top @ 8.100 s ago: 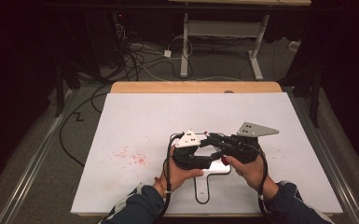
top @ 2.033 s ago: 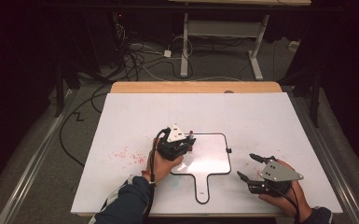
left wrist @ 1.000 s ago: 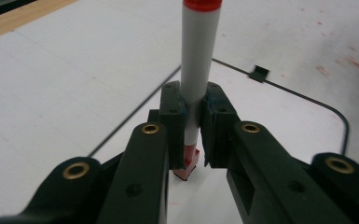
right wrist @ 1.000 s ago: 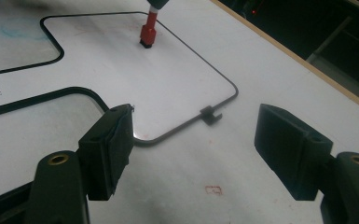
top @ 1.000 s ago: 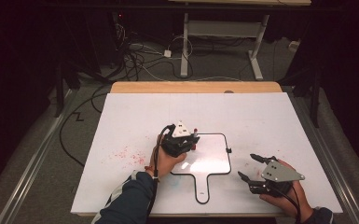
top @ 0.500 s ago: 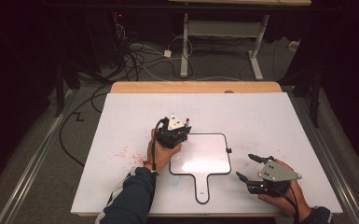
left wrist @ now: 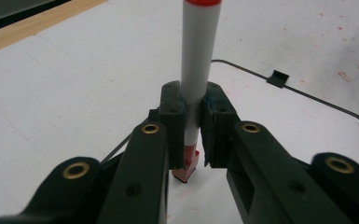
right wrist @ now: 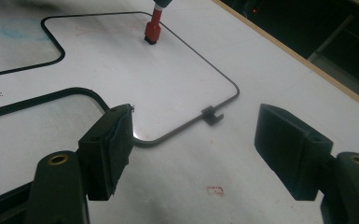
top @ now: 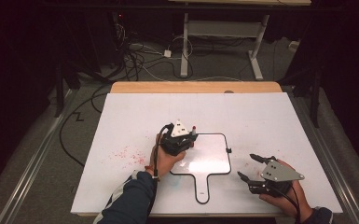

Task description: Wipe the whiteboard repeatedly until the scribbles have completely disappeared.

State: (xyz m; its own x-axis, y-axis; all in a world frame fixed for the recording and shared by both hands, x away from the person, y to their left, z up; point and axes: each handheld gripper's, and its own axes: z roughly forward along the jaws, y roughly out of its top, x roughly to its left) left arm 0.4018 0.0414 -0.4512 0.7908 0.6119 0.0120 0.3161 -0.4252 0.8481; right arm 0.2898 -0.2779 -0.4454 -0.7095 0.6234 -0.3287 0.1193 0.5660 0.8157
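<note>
A small white board point(top: 210, 158) with a black rim and a handle lies flat on the white table. My left gripper point(top: 186, 139) is over its upper left corner, shut on a white marker point(left wrist: 196, 70) held upright. The marker's red lower end point(right wrist: 152, 31) appears to touch the board point(right wrist: 121, 60). In the left gripper view the jaws point(left wrist: 193, 135) clamp the marker's barrel just above that red end. My right gripper point(top: 248, 166) rests open on the table off the board's right front corner, nothing between its pads point(right wrist: 114, 144).
A small black clip point(top: 228, 150) sits on the board's right rim point(right wrist: 212, 114). Red specks point(top: 126, 154) stain the table left of the board. A wooden strip point(top: 196, 87) edges the far side. Cables and a desk frame lie on the floor beyond.
The right gripper, earlier beside the left over the board, has drawn back to the front right. In the last half second the left gripper with the marker shifted slightly right and nearer.
</note>
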